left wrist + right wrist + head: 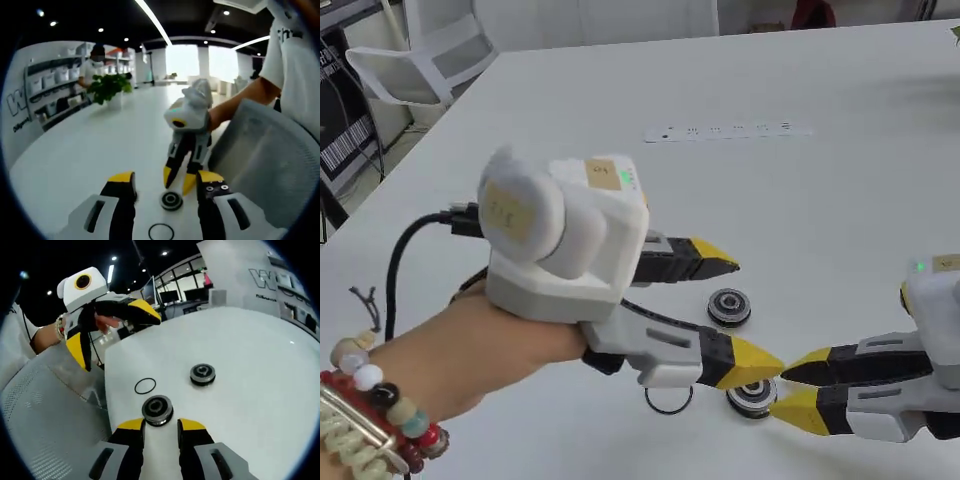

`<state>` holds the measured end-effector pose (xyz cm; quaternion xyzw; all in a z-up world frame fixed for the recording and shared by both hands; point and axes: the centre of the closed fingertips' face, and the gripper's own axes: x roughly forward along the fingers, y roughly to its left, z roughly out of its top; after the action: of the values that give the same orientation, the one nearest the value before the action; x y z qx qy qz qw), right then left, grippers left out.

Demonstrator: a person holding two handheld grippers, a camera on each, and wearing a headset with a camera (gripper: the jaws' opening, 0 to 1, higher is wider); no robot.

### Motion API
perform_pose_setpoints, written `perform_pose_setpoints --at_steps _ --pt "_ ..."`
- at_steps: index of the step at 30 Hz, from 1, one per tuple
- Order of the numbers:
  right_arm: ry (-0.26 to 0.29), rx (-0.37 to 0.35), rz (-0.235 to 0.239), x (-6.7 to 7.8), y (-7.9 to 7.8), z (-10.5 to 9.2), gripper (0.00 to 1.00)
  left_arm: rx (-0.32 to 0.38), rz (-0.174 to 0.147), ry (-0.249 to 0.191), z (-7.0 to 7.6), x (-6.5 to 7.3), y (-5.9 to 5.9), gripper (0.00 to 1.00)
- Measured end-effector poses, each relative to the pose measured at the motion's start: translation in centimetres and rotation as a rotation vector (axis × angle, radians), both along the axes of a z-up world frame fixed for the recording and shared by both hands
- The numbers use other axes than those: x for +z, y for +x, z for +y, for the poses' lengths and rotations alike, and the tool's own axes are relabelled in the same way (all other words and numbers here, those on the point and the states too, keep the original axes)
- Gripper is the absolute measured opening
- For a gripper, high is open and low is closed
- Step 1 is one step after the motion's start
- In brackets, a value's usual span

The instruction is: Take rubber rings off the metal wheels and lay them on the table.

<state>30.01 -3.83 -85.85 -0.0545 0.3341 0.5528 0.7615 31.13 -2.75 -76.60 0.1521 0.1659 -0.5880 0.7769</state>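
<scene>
Two small metal wheels with dark rims lie on the white table (820, 200). The farther wheel (728, 306) (202, 374) sits apart. The nearer wheel (752, 395) (171, 200) (157, 410) lies just beyond the yellow tips of my right gripper (782, 388) (178, 182) (161, 425), which is open a little and holds nothing. A loose black rubber ring (668, 400) (161, 232) (145, 385) lies flat beside that wheel. My left gripper (755, 312) (166, 180) (117, 335) hovers above the table with its jaws wide open and empty, facing the right gripper.
A white power strip (730, 131) lies farther back on the table. A white chair (420, 60) stands at the table's far left. A grey mesh chair back (265, 150) (45, 410) is close by. A potted plant (107, 87) stands at the table's far end.
</scene>
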Motion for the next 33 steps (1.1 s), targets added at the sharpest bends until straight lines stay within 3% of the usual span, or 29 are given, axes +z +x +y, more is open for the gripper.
perform_pose_setpoints --at_steps 2,3,4,8,12,21,24,27,33 --pt "-0.006 0.008 -0.008 -0.2 -0.1 0.0 0.23 -0.003 0.028 0.0 -0.1 -1.0 0.1 0.46" --pt "-0.012 0.015 -0.019 -0.3 -0.1 0.1 0.23 0.005 0.075 -0.008 -0.2 -1.6 0.0 0.44" --pt "-0.013 0.018 -0.024 -0.3 -0.1 0.2 0.22 0.017 0.101 -0.012 -0.3 -2.0 0.1 0.44" --pt "-0.005 0.021 -0.041 -0.4 0.2 0.3 0.22 0.029 0.107 0.001 -0.4 -3.5 0.8 0.41" --pt "-0.009 0.037 -0.068 -0.4 0.1 0.3 0.23 0.061 0.136 0.018 -0.3 -5.0 1.1 0.42" --pt "-0.007 0.057 -0.098 -0.6 0.0 0.5 0.22 0.022 0.124 0.083 -0.5 -7.4 -0.2 0.34" --pt "-0.008 0.068 -0.109 -0.7 -0.1 0.6 0.21 0.004 0.097 0.103 -0.6 -7.7 -0.4 0.32" --pt "-0.009 0.076 -0.119 -0.7 -0.2 0.6 0.19 0.016 0.109 0.097 -0.6 -7.8 -0.3 0.31" --pt "-0.018 0.082 -0.136 -0.8 -0.2 0.6 0.17 -0.006 0.097 0.113 -0.5 -8.2 -0.7 0.23"
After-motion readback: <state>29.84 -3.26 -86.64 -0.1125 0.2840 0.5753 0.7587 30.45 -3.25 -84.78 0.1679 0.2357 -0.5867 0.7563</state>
